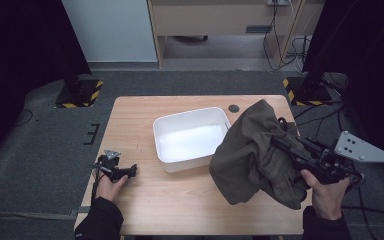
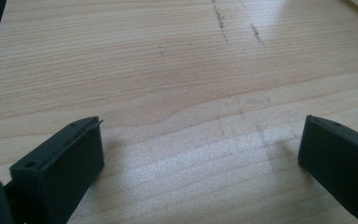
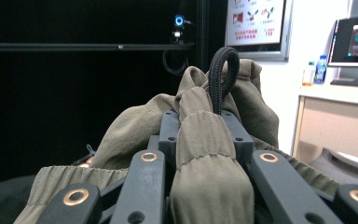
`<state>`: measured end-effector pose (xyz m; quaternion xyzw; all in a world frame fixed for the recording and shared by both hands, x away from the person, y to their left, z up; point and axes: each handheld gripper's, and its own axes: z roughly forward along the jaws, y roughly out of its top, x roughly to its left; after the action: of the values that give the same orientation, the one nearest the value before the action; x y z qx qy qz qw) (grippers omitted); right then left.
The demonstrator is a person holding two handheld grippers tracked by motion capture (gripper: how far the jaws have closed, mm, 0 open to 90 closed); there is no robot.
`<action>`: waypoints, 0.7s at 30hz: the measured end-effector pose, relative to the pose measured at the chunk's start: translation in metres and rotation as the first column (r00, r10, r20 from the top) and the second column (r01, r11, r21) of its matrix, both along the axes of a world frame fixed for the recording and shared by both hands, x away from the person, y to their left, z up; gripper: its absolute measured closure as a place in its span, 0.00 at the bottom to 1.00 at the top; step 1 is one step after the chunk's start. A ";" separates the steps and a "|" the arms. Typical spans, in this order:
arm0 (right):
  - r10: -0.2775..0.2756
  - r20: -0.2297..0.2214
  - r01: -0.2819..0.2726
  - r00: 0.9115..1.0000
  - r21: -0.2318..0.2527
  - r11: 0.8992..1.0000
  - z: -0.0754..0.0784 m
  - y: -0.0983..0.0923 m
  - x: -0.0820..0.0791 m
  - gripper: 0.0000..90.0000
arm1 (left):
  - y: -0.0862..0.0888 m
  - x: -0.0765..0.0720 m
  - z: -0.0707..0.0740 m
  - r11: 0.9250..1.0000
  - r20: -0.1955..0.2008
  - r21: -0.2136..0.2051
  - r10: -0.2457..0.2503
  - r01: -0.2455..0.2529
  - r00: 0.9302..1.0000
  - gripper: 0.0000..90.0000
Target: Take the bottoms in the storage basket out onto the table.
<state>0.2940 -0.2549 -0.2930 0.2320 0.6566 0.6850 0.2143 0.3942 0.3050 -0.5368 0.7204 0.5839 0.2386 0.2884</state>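
Note:
An olive-green garment [image 1: 252, 150] with a black drawstring [image 3: 223, 77] hangs bunched from my right gripper [image 1: 285, 142] over the right side of the table. In the right gripper view the jaws are shut on a fold of the garment [image 3: 205, 154], its waistband pinched between them. A white rectangular bin [image 1: 192, 137] stands empty at the table's middle, just left of the hanging cloth. My left gripper [image 1: 130, 171] lies low near the table's left front edge. In the left gripper view the left gripper [image 2: 200, 144] stands open with bare wood between its fingers [image 2: 70, 158].
The wooden table [image 1: 180, 200] has free surface in front of the bin and around the left hand. A small dark round hole [image 1: 233, 108] sits near the far edge. Black stands [image 1: 77, 92] and cables lie on the carpet beyond the table.

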 end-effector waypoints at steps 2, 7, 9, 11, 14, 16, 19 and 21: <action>0.001 -0.017 -0.001 1.000 -0.011 1.000 -0.004 -0.001 0.002 0.83 | 0.000 0.000 0.000 1.000 0.000 0.000 0.000 0.000 1.000 0.00; -0.003 -0.053 0.001 0.999 -0.040 0.999 -0.013 -0.005 0.006 0.83 | 0.000 0.000 0.000 1.000 0.000 0.000 0.000 0.000 1.000 0.00; -0.004 -0.069 0.001 0.998 -0.044 0.999 -0.016 -0.006 0.009 0.82 | 0.000 0.000 0.000 1.000 0.000 0.000 0.000 0.000 1.000 0.00; -0.006 -0.086 0.001 0.996 -0.052 0.999 -0.019 -0.008 0.009 0.82 | 0.000 0.000 0.000 1.000 0.000 0.000 0.000 0.000 1.000 0.00; -0.014 -0.098 0.008 0.995 -0.064 0.998 -0.022 -0.011 0.010 0.82 | 0.000 0.000 0.000 1.000 0.000 0.000 0.000 0.000 1.000 0.00; -0.026 -0.109 0.019 0.994 -0.066 0.998 -0.025 -0.014 0.011 0.82 | 0.000 0.000 0.000 1.000 0.000 0.000 0.000 0.000 1.000 0.00; -0.052 -0.135 0.040 0.989 -0.092 0.995 -0.033 -0.017 0.015 0.82 | 0.000 0.000 0.000 1.000 0.000 0.000 0.000 0.000 1.000 0.00; -0.080 -0.157 0.061 0.984 -0.123 0.991 -0.039 -0.019 0.018 0.82 | 0.000 0.000 0.000 1.000 0.000 0.000 0.001 -0.001 1.000 0.00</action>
<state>0.3121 -0.2739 -0.3321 0.2966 0.7025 0.6160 0.1978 0.3941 0.3049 -0.5368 0.7201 0.5843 0.2388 0.2883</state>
